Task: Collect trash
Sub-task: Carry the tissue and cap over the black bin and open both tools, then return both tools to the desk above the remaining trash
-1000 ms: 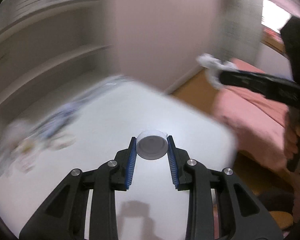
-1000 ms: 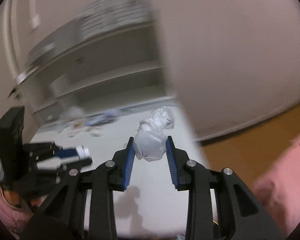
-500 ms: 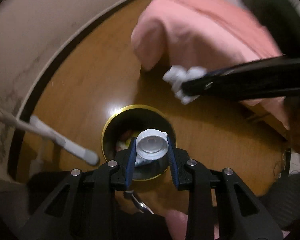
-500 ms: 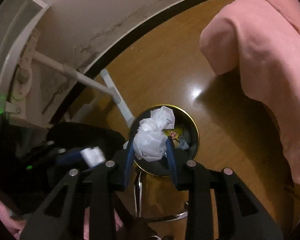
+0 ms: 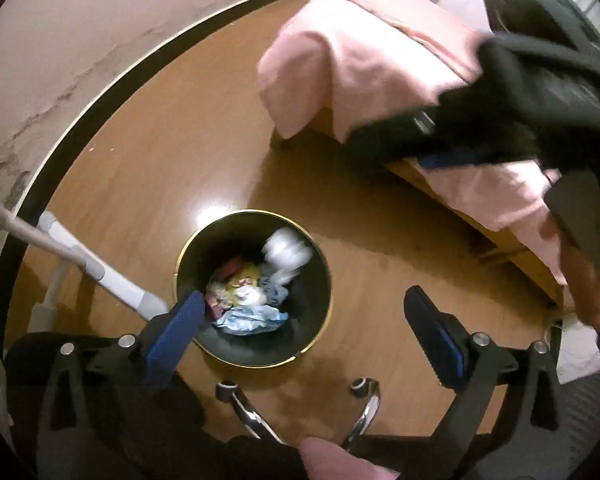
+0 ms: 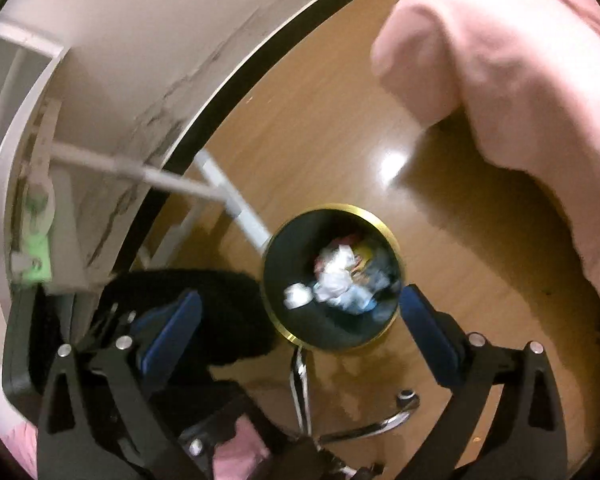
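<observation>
Both grippers are hanging over the bin (image 5: 256,354) on the wooden floor (image 5: 148,152), pointing steeply down. The left gripper (image 5: 304,320) is spreading its jaws wide with nothing between them, and the right gripper (image 6: 300,314) is doing the same. The white wad (image 6: 336,276) and the cap (image 6: 298,295) are sitting inside the bin among other trash (image 5: 248,300). A pink blanket (image 5: 364,56) is draping nearby.
</observation>
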Tool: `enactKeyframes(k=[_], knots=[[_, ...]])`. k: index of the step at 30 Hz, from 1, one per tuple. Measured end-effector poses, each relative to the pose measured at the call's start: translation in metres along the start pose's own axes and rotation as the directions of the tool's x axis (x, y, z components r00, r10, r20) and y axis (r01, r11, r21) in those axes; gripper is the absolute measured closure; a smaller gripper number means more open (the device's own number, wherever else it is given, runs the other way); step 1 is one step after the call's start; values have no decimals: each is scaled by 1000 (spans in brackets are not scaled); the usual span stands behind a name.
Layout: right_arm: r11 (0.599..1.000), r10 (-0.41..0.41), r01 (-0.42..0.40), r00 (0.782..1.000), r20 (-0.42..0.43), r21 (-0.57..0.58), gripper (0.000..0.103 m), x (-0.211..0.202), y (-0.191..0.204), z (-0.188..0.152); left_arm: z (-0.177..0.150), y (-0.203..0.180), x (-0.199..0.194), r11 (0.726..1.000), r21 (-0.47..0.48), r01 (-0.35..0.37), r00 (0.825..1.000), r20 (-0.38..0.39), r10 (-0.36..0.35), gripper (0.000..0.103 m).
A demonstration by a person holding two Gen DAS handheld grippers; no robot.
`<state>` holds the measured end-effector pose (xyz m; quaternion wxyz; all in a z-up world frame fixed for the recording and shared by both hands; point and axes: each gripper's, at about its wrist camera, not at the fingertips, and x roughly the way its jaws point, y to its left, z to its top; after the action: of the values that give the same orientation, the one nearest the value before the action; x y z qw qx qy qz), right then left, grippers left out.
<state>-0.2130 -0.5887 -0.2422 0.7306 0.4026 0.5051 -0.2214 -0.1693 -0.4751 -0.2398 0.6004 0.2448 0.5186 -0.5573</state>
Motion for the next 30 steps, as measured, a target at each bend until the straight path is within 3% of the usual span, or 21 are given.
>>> enactKeyframes(k=[3,6,9,12,14,16,17,20,22,24,25,26,27,28,30], knots=[[990,-142,140,987,79,28,7,-11,-7,6,0,-11,-7,999,46,-15,1000,27,14,6],[959,-285,275,936,208,75,7,-33,-14,8,3,-29,-29,991,122,-61,991,129,45,6],[936,-353,337,871,341,107,7,-57,-18,5,9,-44,-54,985,159,-70,984,175,42,6],[936,-351,332,839,415,120,7,-77,-16,1,19,-49,-85,986,155,-59,984,177,31,6],[941,-336,311,820,464,131,7,-92,-16,-2,23,-47,-121,989,141,-43,971,239,8,6],[939,-340,318,786,517,135,7,-110,-12,-6,24,-42,-163,991,123,-51,947,322,9,6],[939,-335,317,765,550,132,7,-121,-5,-9,23,-31,-195,991,100,-87,920,389,42,6],[970,-226,232,761,608,70,7,-145,15,-13,10,10,-251,983,-8,-183,859,484,164,6],[969,-196,246,740,644,12,7,-151,38,-16,-7,53,-283,961,-127,-245,817,507,276,6],[939,-213,340,699,682,-55,7,-151,75,-16,-37,111,-314,898,-287,-333,761,480,436,6],[934,-199,349,695,690,-82,7,-149,87,-15,-49,133,-324,867,-346,-359,742,457,490,6],[932,-153,337,701,696,-134,7,-147,107,-14,-73,173,-342,798,-454,-397,709,400,581,6],[930,-109,319,710,695,-180,7,-145,122,-13,-88,194,-352,754,-513,-409,689,367,624,6],[925,-61,301,720,691,-232,7,-142,140,-13,-113,227,-368,683,-600,-417,662,314,681,6],[884,25,299,736,677,-358,7,-130,185,-9,-149,270,-388,585,-702,-407,642,236,730,6]])
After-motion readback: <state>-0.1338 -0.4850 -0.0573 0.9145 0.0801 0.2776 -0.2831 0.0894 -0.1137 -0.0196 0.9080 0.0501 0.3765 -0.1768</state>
